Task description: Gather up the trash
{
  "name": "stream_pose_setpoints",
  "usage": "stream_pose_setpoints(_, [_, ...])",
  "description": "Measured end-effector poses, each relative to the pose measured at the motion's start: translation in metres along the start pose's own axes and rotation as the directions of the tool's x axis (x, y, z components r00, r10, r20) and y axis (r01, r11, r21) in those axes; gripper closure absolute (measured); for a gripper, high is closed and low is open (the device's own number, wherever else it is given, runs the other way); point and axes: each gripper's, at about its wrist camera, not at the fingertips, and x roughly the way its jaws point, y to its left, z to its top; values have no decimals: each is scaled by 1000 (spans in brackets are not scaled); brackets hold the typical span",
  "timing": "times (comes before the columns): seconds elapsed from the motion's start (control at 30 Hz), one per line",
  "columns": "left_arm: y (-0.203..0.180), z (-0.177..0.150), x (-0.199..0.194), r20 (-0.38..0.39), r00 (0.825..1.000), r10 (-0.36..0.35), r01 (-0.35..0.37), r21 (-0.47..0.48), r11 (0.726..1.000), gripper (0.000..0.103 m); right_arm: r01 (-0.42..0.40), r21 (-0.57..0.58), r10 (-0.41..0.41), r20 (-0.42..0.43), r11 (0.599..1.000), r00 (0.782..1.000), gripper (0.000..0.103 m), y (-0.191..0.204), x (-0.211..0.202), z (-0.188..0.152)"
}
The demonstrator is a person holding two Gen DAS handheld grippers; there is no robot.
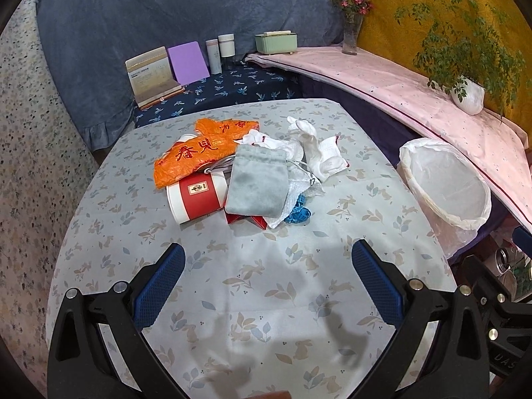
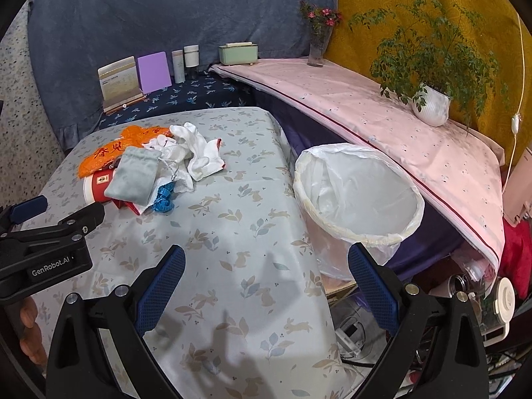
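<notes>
On the rabbit-print cloth, a soft grey pouch tops crinkled trash; both hand-held grippers gape empty.

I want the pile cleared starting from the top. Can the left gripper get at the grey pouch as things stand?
Probably yes. The left gripper is open with bare tablecloth ahead, and the grey pouch lies on top of the pile, uncovered.

Along the back, on a navy leaf-print cloth, stand a cream booklet, a purple card and two pale bottles. A mint-green box, glass flower vase and white potted plant sit on the pink-covered ledge.
</notes>
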Motion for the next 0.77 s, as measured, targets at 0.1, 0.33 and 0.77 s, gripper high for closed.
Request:
stream_pose_setpoints(0.1, [0,0,0,-2,1000,14,-14,-3,1000,7,0,0,0,3,1000,1000,8,0,-1,-1])
stream_pose_setpoints(0.33, [-2,-2,-1,-9,1000,29,-29,1,1000,7,4,3,-4,1,1000,1000,8,-2,-2,0])
stream_pose_setpoints(0.77, [-6,-4,1,-26,999,34,-34,17,999,7,7,8,-7,1,1000,1000,8,-5,-1,1])
